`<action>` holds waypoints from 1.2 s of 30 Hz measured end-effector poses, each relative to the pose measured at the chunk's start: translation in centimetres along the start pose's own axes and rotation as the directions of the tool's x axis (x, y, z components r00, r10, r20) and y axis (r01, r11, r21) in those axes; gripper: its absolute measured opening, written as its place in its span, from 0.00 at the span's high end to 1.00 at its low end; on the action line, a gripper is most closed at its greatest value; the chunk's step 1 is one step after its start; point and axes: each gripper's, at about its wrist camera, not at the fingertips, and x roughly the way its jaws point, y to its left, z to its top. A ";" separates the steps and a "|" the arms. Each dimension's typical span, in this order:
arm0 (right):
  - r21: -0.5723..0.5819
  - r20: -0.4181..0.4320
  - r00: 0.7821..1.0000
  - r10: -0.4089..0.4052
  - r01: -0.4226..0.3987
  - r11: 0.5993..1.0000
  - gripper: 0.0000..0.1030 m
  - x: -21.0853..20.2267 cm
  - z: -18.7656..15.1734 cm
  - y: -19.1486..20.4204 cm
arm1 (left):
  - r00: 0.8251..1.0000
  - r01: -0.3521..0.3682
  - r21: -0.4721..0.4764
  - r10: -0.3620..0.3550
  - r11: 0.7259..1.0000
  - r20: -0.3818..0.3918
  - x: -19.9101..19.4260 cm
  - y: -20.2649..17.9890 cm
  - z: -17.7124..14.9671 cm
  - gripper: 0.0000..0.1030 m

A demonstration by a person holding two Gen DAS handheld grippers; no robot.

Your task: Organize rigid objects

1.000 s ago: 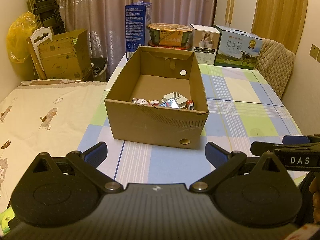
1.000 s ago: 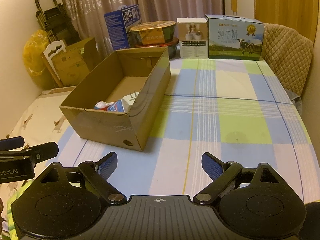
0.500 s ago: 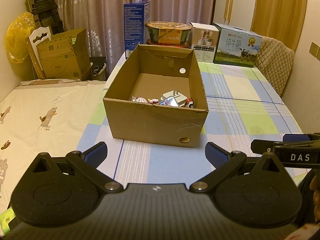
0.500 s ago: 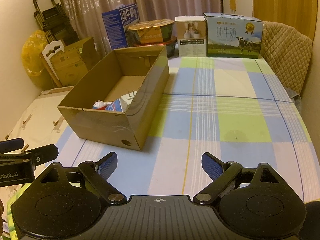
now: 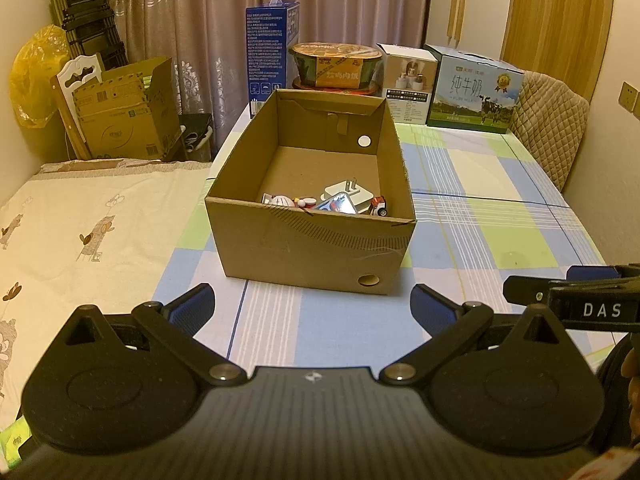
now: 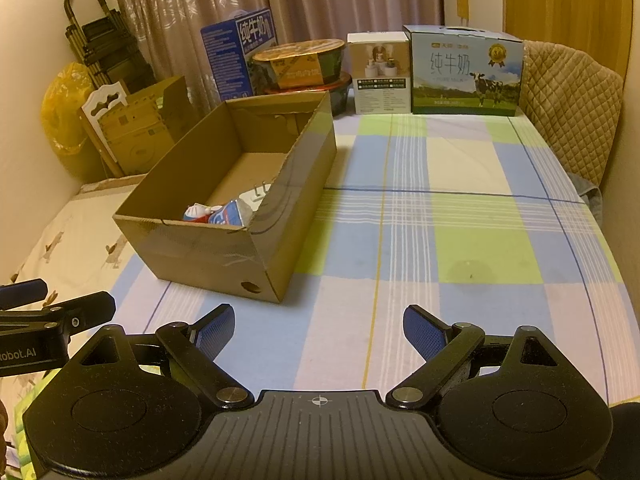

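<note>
an open cardboard box sits on the checked tablecloth, near its left edge. low against the box's near wall lie a white plug adapter, a shiny blue-and-white packet, a small white and red figure and a tiny toy car, crowded together. the far half of the box floor is bare. the left gripper and right gripper hover short of the box, jaws wide, holding nothing.
</note>
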 end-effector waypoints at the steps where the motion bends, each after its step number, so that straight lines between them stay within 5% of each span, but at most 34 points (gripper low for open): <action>1: 0.000 0.000 1.000 -0.001 0.001 1.000 0.14 0.0 0.0 0.0 | 1.000 0.000 0.001 0.000 1.000 0.001 0.0 0.0 0.0 0.01; 36: -0.001 -0.007 1.000 0.003 -0.003 1.000 0.14 0.2 0.0 0.1 | 1.000 -0.009 0.040 0.009 0.999 -0.001 0.4 -0.3 0.2 0.01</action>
